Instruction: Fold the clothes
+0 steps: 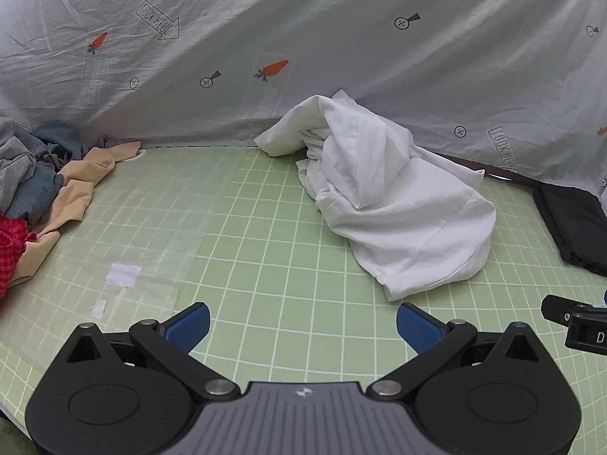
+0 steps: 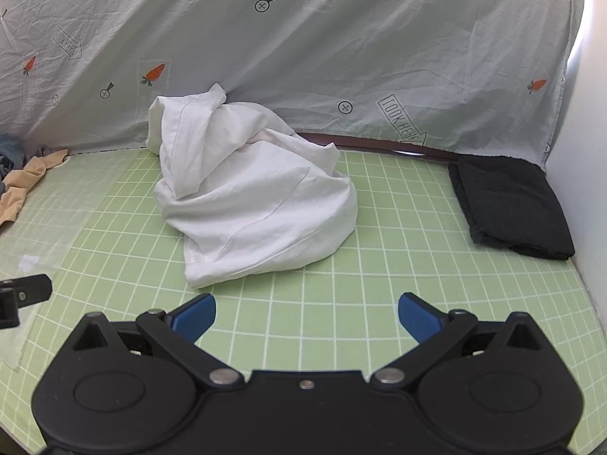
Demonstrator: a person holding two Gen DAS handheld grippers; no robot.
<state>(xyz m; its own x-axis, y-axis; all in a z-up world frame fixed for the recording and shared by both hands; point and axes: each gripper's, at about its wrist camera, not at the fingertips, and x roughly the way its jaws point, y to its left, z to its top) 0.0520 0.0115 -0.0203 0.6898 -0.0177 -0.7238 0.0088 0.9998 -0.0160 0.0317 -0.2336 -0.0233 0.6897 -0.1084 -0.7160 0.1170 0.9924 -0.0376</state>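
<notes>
Scanning from the left, I see a heap of clothes at the counter's far-left edge, my left tongs wide and empty, the crumpled white garment mid-counter, my right tongs wide, a folded black garment far right.

A: Garments on the green grid mat?
B: One crumpled white garment, centre. One folded black garment, far right. One mixed clothes heap, far left.
A: Grippers?
B: Two.
</notes>
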